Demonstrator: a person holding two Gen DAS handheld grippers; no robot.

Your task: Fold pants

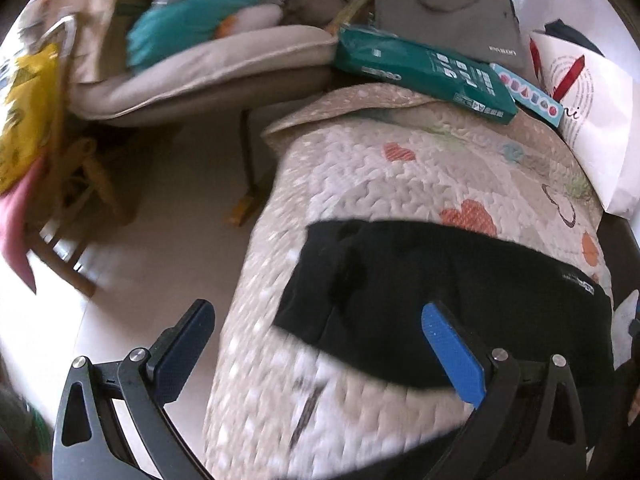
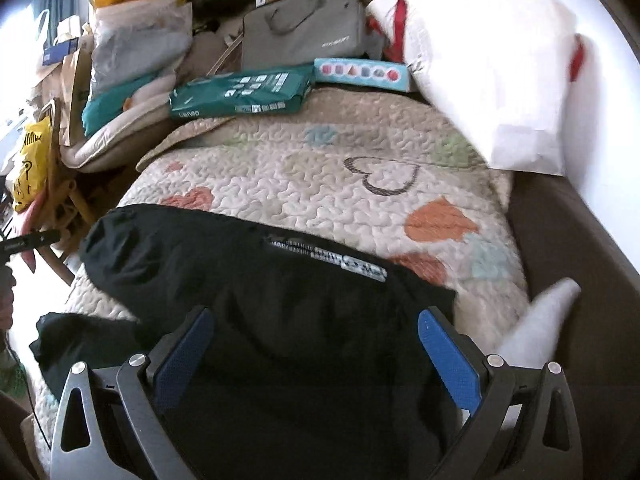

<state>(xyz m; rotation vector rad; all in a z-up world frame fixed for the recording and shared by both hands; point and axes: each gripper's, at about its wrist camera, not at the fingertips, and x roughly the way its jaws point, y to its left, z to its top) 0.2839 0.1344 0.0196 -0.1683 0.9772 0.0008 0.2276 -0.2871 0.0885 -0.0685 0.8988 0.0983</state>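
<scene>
Pants (image 2: 248,288) lie on bed quilt (image 2: 320,168), long way running 9 to 3 o'clock. Right gripper (image 2: 316,344) wide apart, empty, right over pants, nearer. Left gripper (image 1: 320,340) also wide apart, empty; pants (image 1: 440,300) at 1 o'clock.

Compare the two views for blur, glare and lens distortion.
Left wrist: motion-smeared, worst on the quilt near the lens; pale floor washed out. Right wrist: sharper, though the white bag is blown out. Both bend at the edges with dark fisheye corners.

One black pants (image 2: 256,288), two claws (image 1: 320,344) (image 2: 316,344), one green pack (image 2: 240,94), one grey bag (image 2: 304,32).
</scene>
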